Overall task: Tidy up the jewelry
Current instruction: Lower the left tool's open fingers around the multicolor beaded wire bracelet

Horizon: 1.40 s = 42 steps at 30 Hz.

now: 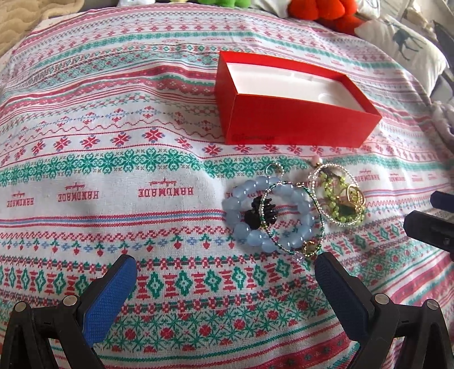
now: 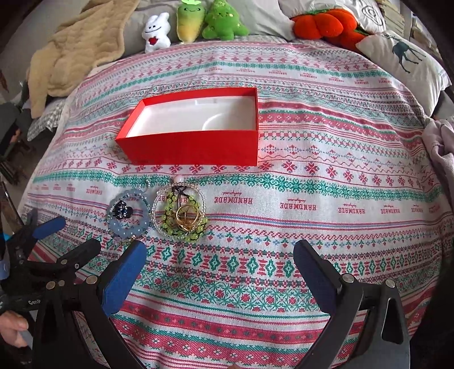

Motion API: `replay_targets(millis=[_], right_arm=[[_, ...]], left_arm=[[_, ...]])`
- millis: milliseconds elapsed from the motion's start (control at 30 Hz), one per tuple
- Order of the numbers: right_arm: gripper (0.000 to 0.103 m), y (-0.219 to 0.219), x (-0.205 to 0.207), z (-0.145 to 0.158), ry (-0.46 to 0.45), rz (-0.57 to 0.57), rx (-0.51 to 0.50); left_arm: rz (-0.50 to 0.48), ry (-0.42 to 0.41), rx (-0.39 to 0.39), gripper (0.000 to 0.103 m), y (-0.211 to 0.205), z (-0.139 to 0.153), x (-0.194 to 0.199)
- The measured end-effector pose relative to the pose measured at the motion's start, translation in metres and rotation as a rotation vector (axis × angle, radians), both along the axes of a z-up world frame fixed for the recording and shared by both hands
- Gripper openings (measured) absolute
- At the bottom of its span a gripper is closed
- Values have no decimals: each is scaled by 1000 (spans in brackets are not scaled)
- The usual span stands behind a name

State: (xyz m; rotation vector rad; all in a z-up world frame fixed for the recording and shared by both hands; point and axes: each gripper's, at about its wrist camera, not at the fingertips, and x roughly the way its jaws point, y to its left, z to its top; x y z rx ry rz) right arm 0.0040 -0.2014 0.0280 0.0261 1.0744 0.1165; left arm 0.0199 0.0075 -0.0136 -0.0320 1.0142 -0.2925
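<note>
An open red box (image 1: 286, 119) (image 2: 195, 147) with a bare white liner sits on the patterned cloth. In front of it lies a pile of jewelry: a pale blue bead bracelet (image 1: 241, 224) (image 2: 122, 227) with a small black clip (image 1: 255, 211) inside it, thin clear and green bead strands, and a green bead bracelet (image 1: 337, 198) (image 2: 170, 210) with gold rings (image 2: 185, 217). My left gripper (image 1: 225, 272) is open just short of the blue bracelet. My right gripper (image 2: 220, 252) is open, right of the pile, holding nothing.
The patterned cloth (image 2: 312, 227) covers a bed. Plush toys (image 2: 195, 21), an orange plush (image 2: 326, 24), a deer pillow (image 2: 403, 62) and a beige blanket (image 2: 71, 54) line the far edge. The left gripper's body (image 2: 45, 261) and a hand (image 2: 11, 326) show at the right wrist view's left.
</note>
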Motion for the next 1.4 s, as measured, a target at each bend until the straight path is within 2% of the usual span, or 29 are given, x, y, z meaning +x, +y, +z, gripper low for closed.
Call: replay_targets(millis=[133, 333, 500, 633, 733, 867, 933, 1000, 1233, 1400], right_arm=[[103, -1, 1, -10, 29, 34, -9], [103, -6, -2, -15, 53, 64, 17], [103, -16, -4, -13, 53, 37, 52], [103, -22, -6, -14, 61, 22, 78], [103, -24, -5, -16, 61, 11, 82], [103, -26, -4, -19, 66, 0, 86], [103, -28, -4, -20, 69, -6, 88], [103, -29, -4, -20, 71, -8, 89], [103, -25, -1, -19, 47, 8, 80], [103, -13, 5, -21, 22, 44, 75]], left_arm=[[-98, -56, 39, 103, -13, -3, -2], [-261, -118, 22, 100, -38, 0, -5], [-318, -125, -7, 92, -48, -3, 6], [-351, -154, 41, 88, -54, -5, 6], [-364, -160, 83, 78, -60, -9, 7], [-374, -159, 129, 70, -65, -15, 9], [-373, -156, 135, 60, -66, -16, 10], [-368, -158, 137, 57, -65, -15, 10], [-354, -175, 135, 55, -60, -7, 5], [-309, -176, 97, 55, -44, 6, 4]])
